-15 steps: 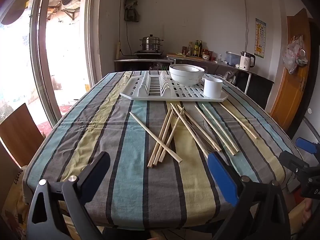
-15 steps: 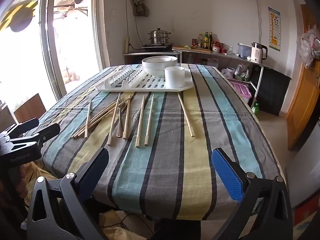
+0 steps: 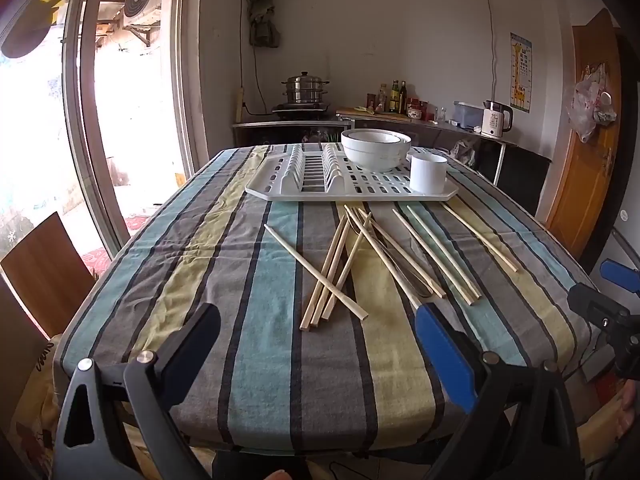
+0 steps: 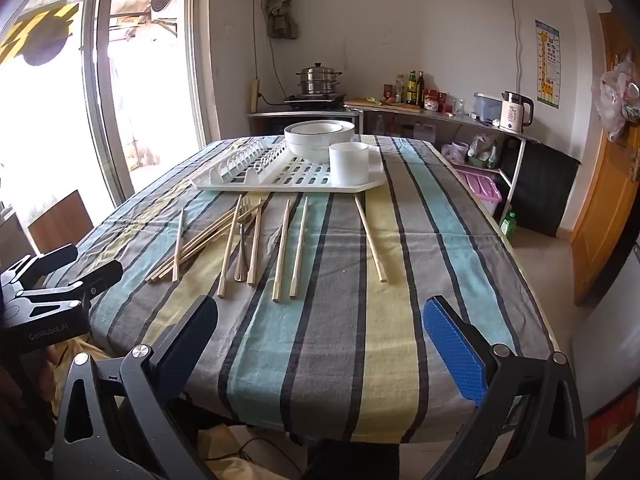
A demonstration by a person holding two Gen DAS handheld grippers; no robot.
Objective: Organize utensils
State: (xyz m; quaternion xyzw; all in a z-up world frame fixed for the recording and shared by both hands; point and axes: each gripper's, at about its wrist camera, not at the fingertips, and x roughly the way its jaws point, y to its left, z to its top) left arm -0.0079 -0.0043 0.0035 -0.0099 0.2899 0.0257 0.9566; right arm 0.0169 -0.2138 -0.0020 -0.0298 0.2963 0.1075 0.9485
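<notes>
A: Nearest first: left gripper (image 3: 316, 344) over the near edge of the bench (image 3: 256, 380), jaws spread as wide as seen, nothing between them. Same for the right gripper (image 4: 320, 340): jaws wide apart, empty, tilted down toward the striped cloth.

B: And room in front?

A: Bare cloth between the near edge and the first utensil ends, on both views. More bare cloth on the right half of the bench, out to the right edge.

B: Next out?

A: Chopsticks (image 4: 280, 248) scattered mid-bench, lying flat, mostly pointing toward the far end. On the left, a crossed bundle (image 3: 332, 268), several sticks overlapping. Beside it, a fork (image 4: 242, 240) lying between two sticks, tines toward the rack. Then a loose pair side by side, then a single chopstick (image 4: 371, 240) apart on the right.

B: Touching the rack?

A: Far tips near the front rim of the dish rack (image 4: 256, 186); contact not clear.

B: On the rack?

A: White cup (image 4: 349, 162) upright at its front right corner, stacked white bowls (image 4: 319, 138) behind it, plate slots on the left side bare.

B: Edges beyond?

A: Rack well in from the bench's left and right edges. Wooden chair back (image 3: 44, 272) off the left edge, glass door behind it. Past the far end, a counter (image 4: 432, 114) with a steel steamer pot (image 4: 319, 78), bottles and a kettle (image 4: 516, 110).
</notes>
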